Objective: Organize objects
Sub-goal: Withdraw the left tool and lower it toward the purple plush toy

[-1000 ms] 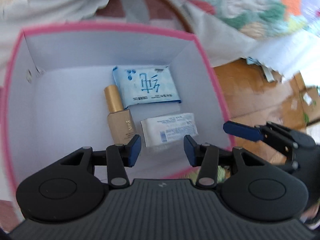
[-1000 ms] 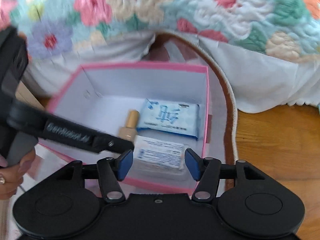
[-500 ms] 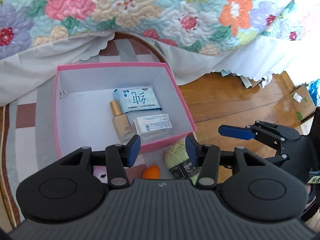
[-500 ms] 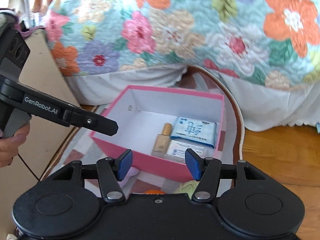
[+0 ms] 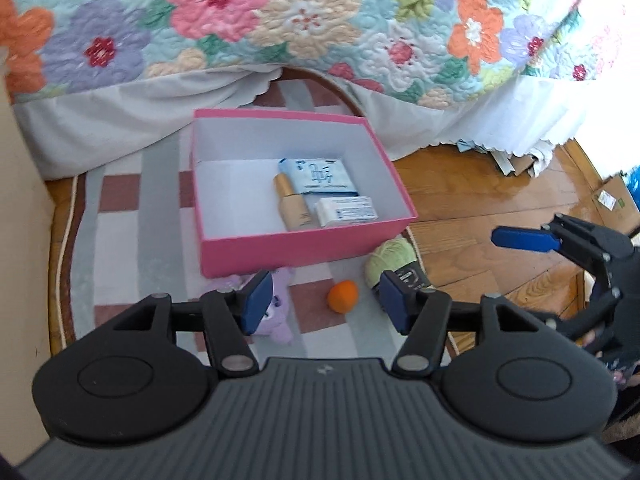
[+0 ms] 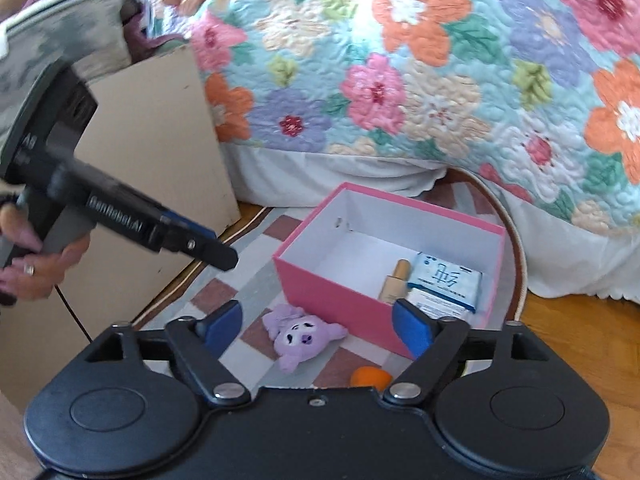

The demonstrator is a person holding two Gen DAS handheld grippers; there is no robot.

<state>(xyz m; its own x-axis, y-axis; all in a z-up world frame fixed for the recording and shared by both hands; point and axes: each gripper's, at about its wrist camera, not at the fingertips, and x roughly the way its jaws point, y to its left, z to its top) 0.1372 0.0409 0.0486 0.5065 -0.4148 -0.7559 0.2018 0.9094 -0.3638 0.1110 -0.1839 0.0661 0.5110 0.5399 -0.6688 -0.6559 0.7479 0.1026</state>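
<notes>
A pink box [image 5: 296,246] [image 6: 332,292] sits on a checked rug and holds a gold-capped foundation bottle [image 5: 292,208] [image 6: 394,282], a blue tissue pack [image 5: 318,176] [image 6: 446,278] and a white packet [image 5: 346,211]. In front of the box lie a purple plush toy [image 5: 278,320] [image 6: 302,336], an orange sponge [image 5: 343,296] [image 6: 370,378] and a green yarn ball [image 5: 394,260]. My left gripper [image 5: 326,302] hangs above the toy and sponge, jaws opening, nothing between them. My right gripper [image 6: 320,324] is raised over the plush toy, jaws opening wide and empty.
A flowered quilt [image 5: 280,20] with a white skirt hangs behind the box. A beige cardboard panel [image 6: 160,140] stands at the left. Wooden floor [image 5: 480,208] lies to the right, with cardboard scraps [image 5: 612,200] beyond. A hand [image 6: 36,264] holds the left gripper's handle.
Both grippers pulled back and up from the box, so the plush toy, sponge and yarn came into view. Both sets of jaws widened, the right one markedly.
</notes>
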